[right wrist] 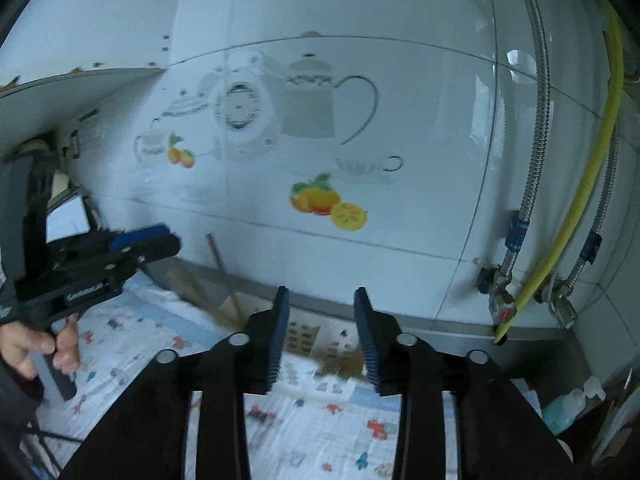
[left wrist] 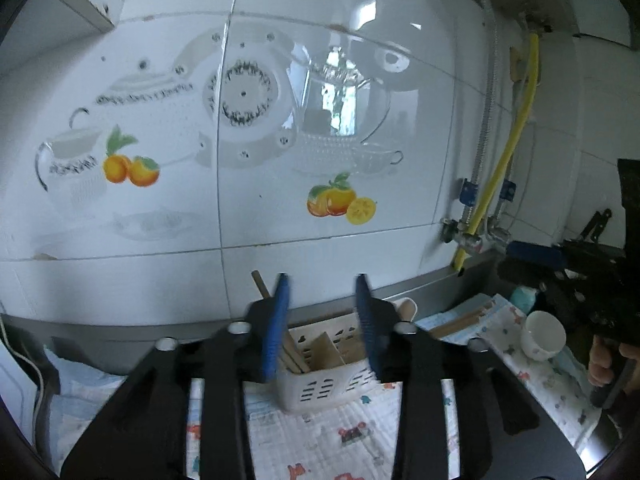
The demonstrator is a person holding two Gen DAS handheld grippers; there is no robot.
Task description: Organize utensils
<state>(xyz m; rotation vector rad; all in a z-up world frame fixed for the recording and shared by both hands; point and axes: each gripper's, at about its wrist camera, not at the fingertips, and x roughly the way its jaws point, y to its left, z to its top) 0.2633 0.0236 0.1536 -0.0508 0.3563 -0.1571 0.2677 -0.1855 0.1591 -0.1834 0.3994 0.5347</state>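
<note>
left wrist: left gripper (left wrist: 322, 320) jaws apart, empty | utensil caddy (left wrist: 320, 384) ahead, wooden utensils (left wrist: 320, 352) inside | right gripper (right wrist: 322, 332) jaws apart, empty

A: What colours are on the glossy white wall tiles (left wrist: 152, 232)?

B: Grey teapots and cups, with orange fruit and green leaves; one cut fruit shows yellow.

A: And the quilted cloth on the counter (left wrist: 320, 432)?

B: White, printed with small red, blue and orange figures.

A: The slotted plastic utensil basket (left wrist: 320, 390)?

B: Creamy white, holding tan wooden utensils (left wrist: 320, 350).

A: The bendy hose by the pipes (right wrist: 576, 196)?

B: Yellow. Each black gripper has blue pads (left wrist: 276, 332).
</note>
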